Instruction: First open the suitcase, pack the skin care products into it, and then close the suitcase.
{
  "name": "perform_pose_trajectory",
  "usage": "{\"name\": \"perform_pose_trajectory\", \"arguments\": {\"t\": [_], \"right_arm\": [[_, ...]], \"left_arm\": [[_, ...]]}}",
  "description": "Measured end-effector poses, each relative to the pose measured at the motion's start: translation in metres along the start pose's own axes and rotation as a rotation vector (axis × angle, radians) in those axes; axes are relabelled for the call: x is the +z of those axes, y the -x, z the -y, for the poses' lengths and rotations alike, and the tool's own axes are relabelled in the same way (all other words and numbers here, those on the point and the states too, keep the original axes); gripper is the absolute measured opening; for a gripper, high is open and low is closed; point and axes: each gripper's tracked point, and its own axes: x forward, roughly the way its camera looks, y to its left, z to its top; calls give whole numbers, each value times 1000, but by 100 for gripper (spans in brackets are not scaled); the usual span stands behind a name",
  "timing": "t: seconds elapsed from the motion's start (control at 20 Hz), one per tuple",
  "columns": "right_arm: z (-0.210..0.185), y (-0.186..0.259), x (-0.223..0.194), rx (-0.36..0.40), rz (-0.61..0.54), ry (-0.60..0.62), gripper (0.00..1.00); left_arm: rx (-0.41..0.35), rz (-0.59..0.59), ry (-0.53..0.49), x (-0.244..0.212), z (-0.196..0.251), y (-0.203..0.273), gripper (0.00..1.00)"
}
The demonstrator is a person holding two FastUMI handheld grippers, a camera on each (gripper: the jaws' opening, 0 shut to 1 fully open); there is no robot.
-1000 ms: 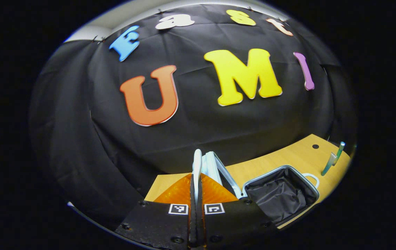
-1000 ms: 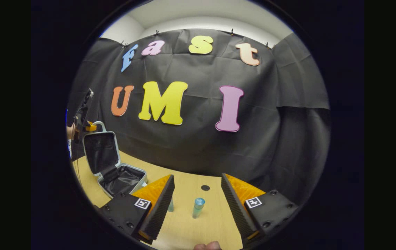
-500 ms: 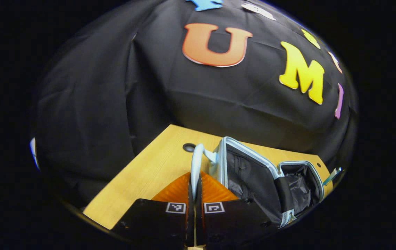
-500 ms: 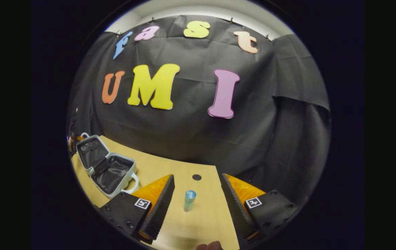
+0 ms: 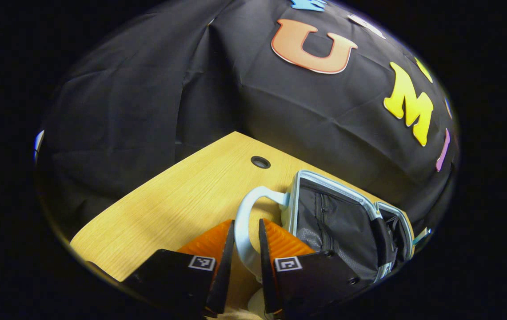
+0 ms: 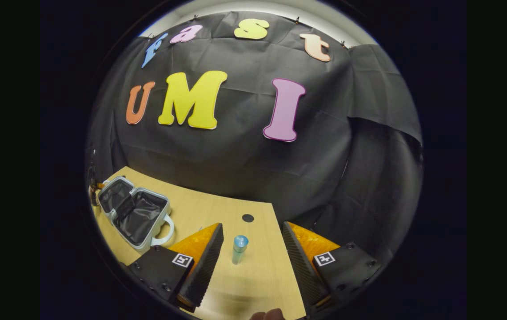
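The table [image 5: 182, 200] is pale wood grain, smooth with a soft sheen. The suitcase [image 5: 337, 222] has a glossy plastic handle [image 5: 246, 222], shiny metal-looking rim and crinkled matt cloth lining. The bottle [image 6: 239, 249] looks translucent plastic.

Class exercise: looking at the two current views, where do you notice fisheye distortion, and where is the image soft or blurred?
Left gripper view: the table edge bows, and the suitcase is squeezed at the rim. Right gripper view: the table's near strip by the right gripper looks smeared; the bottle stays fairly sharp.
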Motion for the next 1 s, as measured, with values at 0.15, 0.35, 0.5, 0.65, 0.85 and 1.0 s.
{"name": "perform_pose_trajectory", "arguments": {"t": [0.15, 0.35, 0.5, 0.65, 0.85, 1.0], "right_arm": [[-9, 2, -3, 30, 12, 14, 80], [-7, 4, -6, 61, 35, -43, 80], [11, 6, -12, 52, 43, -121, 80], [41, 9, -14, 26, 77, -162, 80], [77, 15, -21, 15, 113, -176, 80], [91, 20, -30, 36, 134, -149, 80]], "left_arm": [[45, 86, -15, 29, -2, 18, 62], [111, 309, -214, 110, 59, 89, 77], [129, 441, -352, 139, 149, 148, 99], [48, 521, -412, 129, 263, 196, 87], [-73, 498, -381, 66, 392, 233, 98], [-160, 432, -417, 1, 464, 243, 97]]}}
